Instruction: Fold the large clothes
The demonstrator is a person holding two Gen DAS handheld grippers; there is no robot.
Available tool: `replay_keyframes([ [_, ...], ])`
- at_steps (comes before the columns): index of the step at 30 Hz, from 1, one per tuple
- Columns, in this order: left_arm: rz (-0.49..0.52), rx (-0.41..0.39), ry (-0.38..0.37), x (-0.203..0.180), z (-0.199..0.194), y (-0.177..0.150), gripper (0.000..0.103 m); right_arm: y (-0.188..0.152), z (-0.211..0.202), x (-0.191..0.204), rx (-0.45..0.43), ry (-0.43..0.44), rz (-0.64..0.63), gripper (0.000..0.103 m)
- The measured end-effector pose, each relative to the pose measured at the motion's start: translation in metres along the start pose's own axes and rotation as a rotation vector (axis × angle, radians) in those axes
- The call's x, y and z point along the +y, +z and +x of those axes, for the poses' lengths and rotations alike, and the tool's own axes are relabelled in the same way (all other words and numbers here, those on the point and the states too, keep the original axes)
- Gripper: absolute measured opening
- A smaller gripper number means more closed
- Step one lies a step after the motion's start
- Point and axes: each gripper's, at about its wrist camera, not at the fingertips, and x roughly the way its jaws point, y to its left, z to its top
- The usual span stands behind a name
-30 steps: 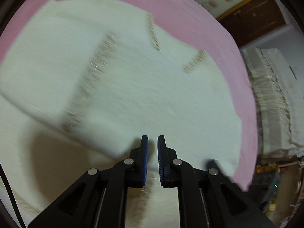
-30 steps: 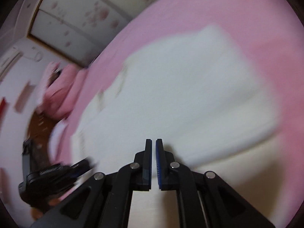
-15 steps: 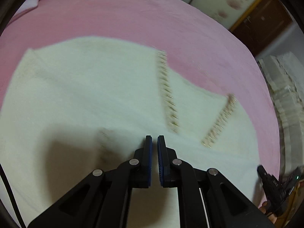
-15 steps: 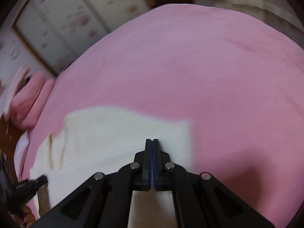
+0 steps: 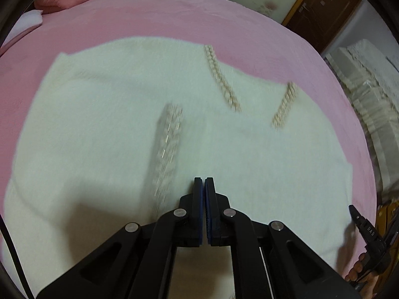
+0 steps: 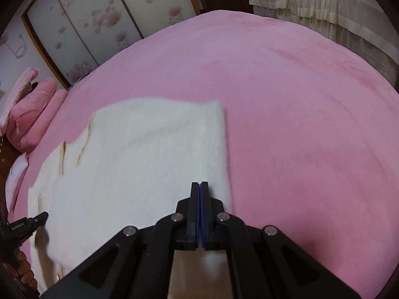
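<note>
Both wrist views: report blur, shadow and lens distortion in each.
Left wrist view: the white garment is smeared by motion, one beaded trim strip streaked; the left claw stays sharp and a dark shadow lies beside it on the cloth; fisheye bows the pink bedspread. Right wrist view: garment edges blur, the right claw is crisp, the wardrobe doors curve.

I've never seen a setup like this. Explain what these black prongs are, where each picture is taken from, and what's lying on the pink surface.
The black prongs are two hand-held claws, one in each of a person's hands; there is no robot. Each picture comes from a camera mounted on a claw, looking along its fingers. The left claw and right claw both look shut and appear to grip nothing. On the pink plush bedspread lies a cream-white fuzzy garment with braided beige trim, spread fairly flat, waiting to be folded. Each camera also catches the other claw at its picture's edge.
</note>
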Motion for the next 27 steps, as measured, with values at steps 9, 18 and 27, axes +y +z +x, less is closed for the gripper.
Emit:
replay_keyframes([
  [9, -0.018, 0.026, 0.025, 0.002, -0.024, -0.034, 0.002, -0.031, -0.034, 0.029, 0.024, 0.063, -0.003, 0.000],
  [18, -0.115, 0.122, -0.211, -0.052, 0.004, -0.029, 0.003, -0.048, 0.021, 0.120, 0.278, 0.555, 0.104, 0.000],
  [27, 0.009, 0.059, -0.026, -0.003, 0.008, -0.002, 0.001, 0.013, 0.032, 0.009, 0.122, 0.207, 0.056, 0.000],
])
